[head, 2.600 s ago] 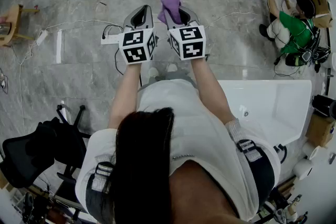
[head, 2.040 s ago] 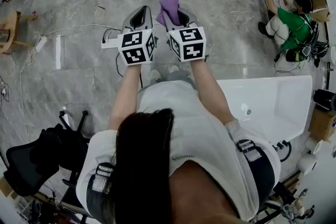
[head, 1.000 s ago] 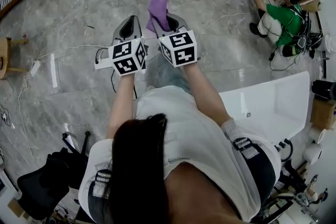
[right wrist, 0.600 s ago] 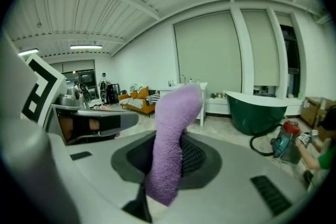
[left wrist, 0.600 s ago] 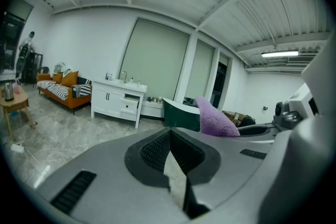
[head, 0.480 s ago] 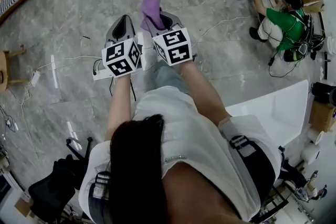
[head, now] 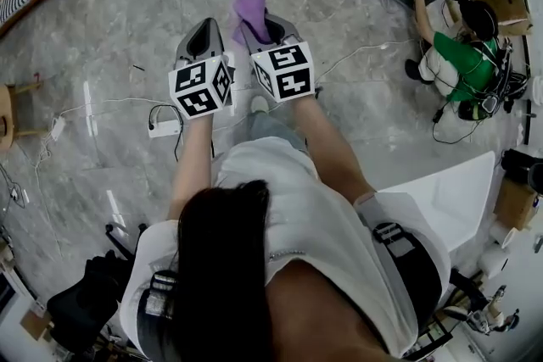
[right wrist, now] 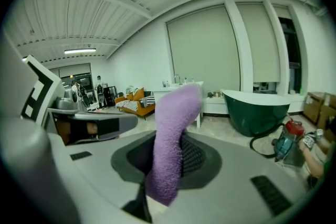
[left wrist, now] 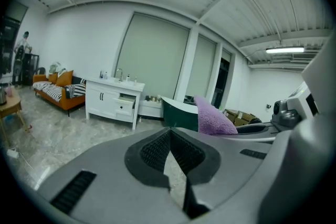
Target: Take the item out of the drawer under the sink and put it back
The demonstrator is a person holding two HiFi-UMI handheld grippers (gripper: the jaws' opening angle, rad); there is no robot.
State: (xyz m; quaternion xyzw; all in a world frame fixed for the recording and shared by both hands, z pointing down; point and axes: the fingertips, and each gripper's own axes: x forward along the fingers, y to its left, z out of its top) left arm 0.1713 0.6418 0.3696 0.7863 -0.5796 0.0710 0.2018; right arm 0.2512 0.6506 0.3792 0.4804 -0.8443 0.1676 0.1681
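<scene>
Purple terry cloth [head: 252, 0] is held upright in the right hand-held gripper [head: 261, 28], whose jaws are closed narrowly on its lower end, so that the free end stands up and curls forward above the pads. The left hand-held gripper [head: 204, 28] is carried just beside it, its jaws brought together with nothing between them. Both are held out in front of the person above the grey marble floor [head: 127, 13], well apart from the white sink cabinet [left wrist: 107, 99], which is seen across the room with one small drawer [left wrist: 125, 106] pulled out. The step in hand is judged to be the carrying of the cloth to that drawer. It would be done well if the grip were left as it is, since only a short end is pinched, and if the cable [head: 110, 104] and power strip [head: 164, 128] on the floor were stepped round. At the cabinet the cloth should be lowered fully inside the drawer's walls before the jaws are released, so that nothing is draped over the front.
</scene>
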